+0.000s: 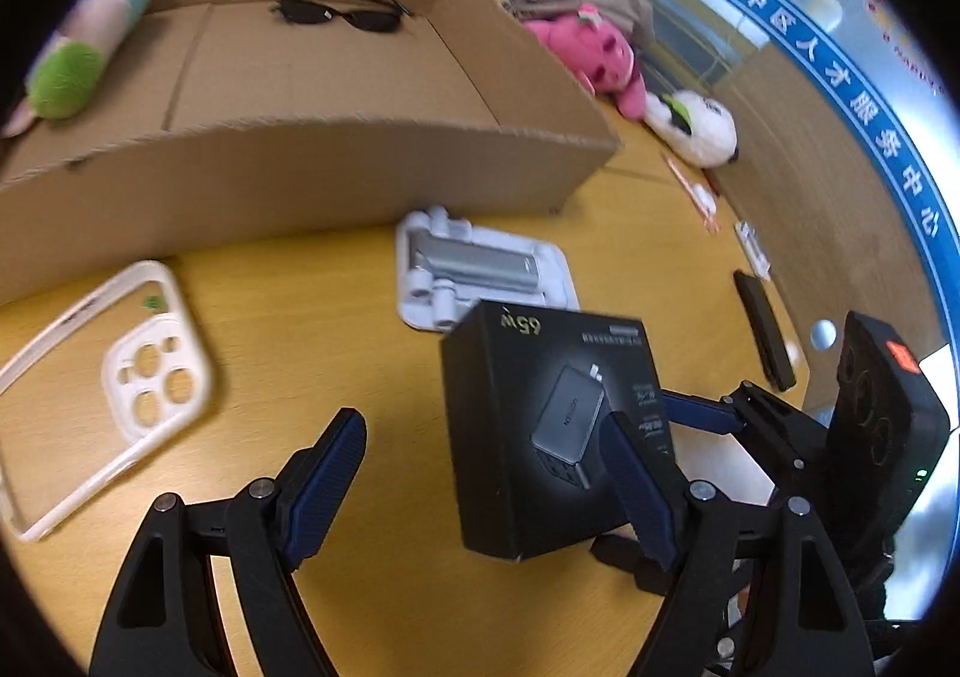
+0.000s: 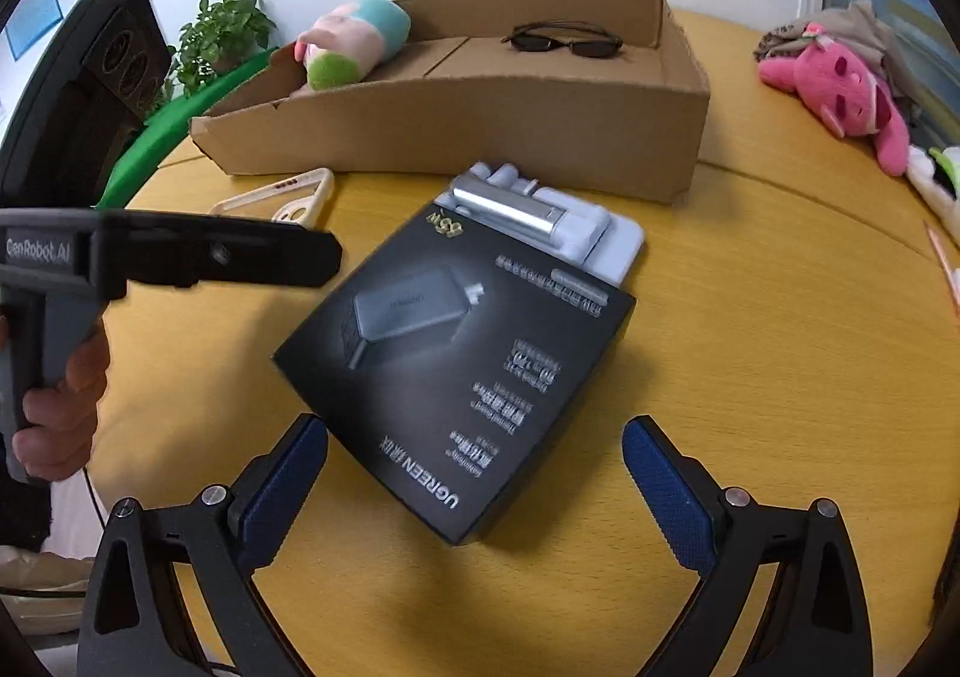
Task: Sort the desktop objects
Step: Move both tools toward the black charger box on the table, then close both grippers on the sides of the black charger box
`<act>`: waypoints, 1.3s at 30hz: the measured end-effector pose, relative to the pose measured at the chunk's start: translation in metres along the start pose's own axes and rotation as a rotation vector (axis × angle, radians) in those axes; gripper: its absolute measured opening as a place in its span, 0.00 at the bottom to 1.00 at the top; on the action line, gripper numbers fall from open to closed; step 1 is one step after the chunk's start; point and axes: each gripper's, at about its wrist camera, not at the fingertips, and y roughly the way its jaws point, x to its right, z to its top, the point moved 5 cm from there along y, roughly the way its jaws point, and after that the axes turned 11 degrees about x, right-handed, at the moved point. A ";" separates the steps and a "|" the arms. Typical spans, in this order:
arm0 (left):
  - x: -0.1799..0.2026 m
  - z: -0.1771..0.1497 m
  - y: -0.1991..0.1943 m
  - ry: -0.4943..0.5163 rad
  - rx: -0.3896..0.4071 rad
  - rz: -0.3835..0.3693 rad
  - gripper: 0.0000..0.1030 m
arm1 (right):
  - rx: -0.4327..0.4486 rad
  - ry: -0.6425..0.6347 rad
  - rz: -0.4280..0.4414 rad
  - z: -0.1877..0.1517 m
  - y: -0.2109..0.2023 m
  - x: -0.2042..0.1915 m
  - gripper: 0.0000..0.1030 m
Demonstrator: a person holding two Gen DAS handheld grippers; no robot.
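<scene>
You hold a two-finger tool in each hand above a round yellow tabletop (image 2: pixel 750 353); the left tool (image 1: pixel 480 473) stands spread with nothing between its blue pads, and the right tool (image 2: pixel 474 473) is spread wide too, gripping nothing. Just ahead of both lies a black charger box (image 2: pixel 456 371), flat on the tabletop; its far edge overlaps a white phone stand (image 2: pixel 570 221) with a grey metal bar. In the right wrist view the near corner of the box sits between the right tool's fingers, not touched by the pads; in the left wrist view the left tool's right finger (image 1: pixel 636 491) crosses in front of the box, and whether it touches you cannot tell. To the left of the box rests a clear phone case (image 1: pixel 102 377) with a white camera frame. Beyond these stands an open cardboard box (image 2: pixel 480 119), already holding dark sunglasses (image 2: pixel 564 41) and a pastel plush toy (image 2: pixel 354 41); a pink plush (image 2: pixel 840 83) lies apart at the right. You appear to be at the reaching step, with the charger box the likely pick; the next move calls for straddling two opposite edges squarely, since the box is wide and lies askew, then closing, lifting clear of the stand and carrying it to the cardboard box.
</scene>
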 end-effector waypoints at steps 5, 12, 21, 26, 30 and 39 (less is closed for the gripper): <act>0.004 -0.008 0.017 -0.040 -0.044 -0.077 0.69 | -0.028 -0.022 0.019 -0.006 0.011 -0.008 0.87; 0.004 -0.014 0.015 -0.034 -0.029 -0.089 0.68 | -0.028 -0.083 -0.017 -0.006 0.016 -0.018 0.86; 0.000 -0.020 -0.008 -0.004 0.021 -0.061 0.65 | -0.025 -0.113 -0.028 -0.002 0.019 -0.034 0.85; -0.006 -0.015 -0.036 -0.006 0.078 -0.048 0.59 | 0.017 -0.139 -0.012 0.006 0.012 -0.054 0.85; -0.007 -0.009 -0.054 -0.006 0.105 -0.032 0.55 | 0.057 -0.156 0.001 0.017 0.006 -0.064 0.85; -0.006 0.012 -0.076 0.014 0.179 -0.010 0.55 | 0.139 -0.217 -0.018 0.042 -0.005 -0.083 0.84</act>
